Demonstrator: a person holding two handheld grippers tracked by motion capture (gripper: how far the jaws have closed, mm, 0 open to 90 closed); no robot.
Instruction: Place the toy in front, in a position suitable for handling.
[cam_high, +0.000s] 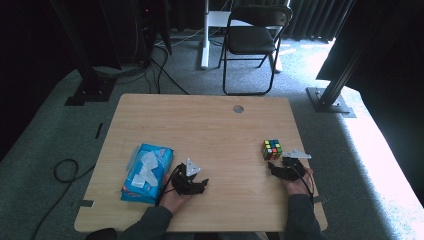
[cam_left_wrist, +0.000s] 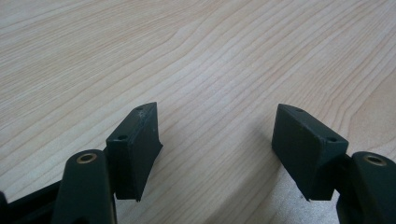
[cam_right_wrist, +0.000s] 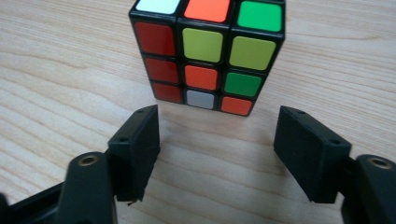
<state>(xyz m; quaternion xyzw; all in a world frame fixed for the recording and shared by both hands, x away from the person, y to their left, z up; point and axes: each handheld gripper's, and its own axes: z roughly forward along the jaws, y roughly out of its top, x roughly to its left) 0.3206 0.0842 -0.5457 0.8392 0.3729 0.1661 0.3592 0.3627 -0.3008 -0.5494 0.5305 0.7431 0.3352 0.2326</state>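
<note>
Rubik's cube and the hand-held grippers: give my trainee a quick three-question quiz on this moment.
1. True or false: the right hand-held gripper has closed on the Rubik's cube.
2. Which thing lies beside the left hand-held gripper: A) tissue pack B) mug C) book?
3. What lies between the left hand-held gripper's jaws in its own view?

Key:
1. False; its jaws stand open just short of the cube.
2. A.
3. Bare wooden table.
</note>
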